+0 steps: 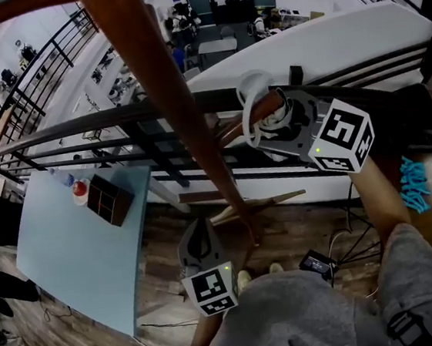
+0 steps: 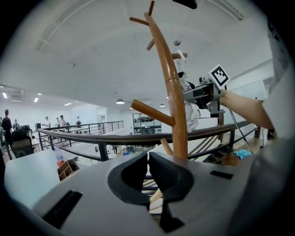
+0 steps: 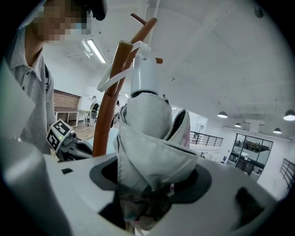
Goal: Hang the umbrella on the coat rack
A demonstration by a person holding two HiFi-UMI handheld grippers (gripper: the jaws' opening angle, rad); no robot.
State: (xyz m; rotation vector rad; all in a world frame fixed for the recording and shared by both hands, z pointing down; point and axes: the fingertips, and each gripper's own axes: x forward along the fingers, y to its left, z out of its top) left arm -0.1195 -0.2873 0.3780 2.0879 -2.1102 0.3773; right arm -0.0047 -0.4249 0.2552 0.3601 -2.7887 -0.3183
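Hanging step, judged close to its end. Grips a folded pale-grey fabric umbrella [image 3: 152,133] by its bundled canopy in the right gripper [image 3: 150,193], jaws clenched on the cloth. Holds it raised just beside the trunk of the curved brown wooden coat rack [image 1: 162,97], with the white handle end pointing toward the upper pegs.

In the head view, appears to pass the umbrella's white strap loop [image 1: 246,110] around a short brown wooden peg [image 1: 234,129]. Cannot confirm full seating on that peg from the right gripper view.

Carries the left gripper [image 2: 148,171] low, near the rack's trunk and well apart from the umbrella, jaws pressed together on nothing, taking no part in the hanging.

Done, as far as visible: lifting the umbrella, bringing it to the rack, and probably threading the loop.

Left to do: settling the strap on the peg, opening the right jaws, and letting the umbrella hang freely.

Not yet finished, with the umbrella's weight borne by the right gripper.
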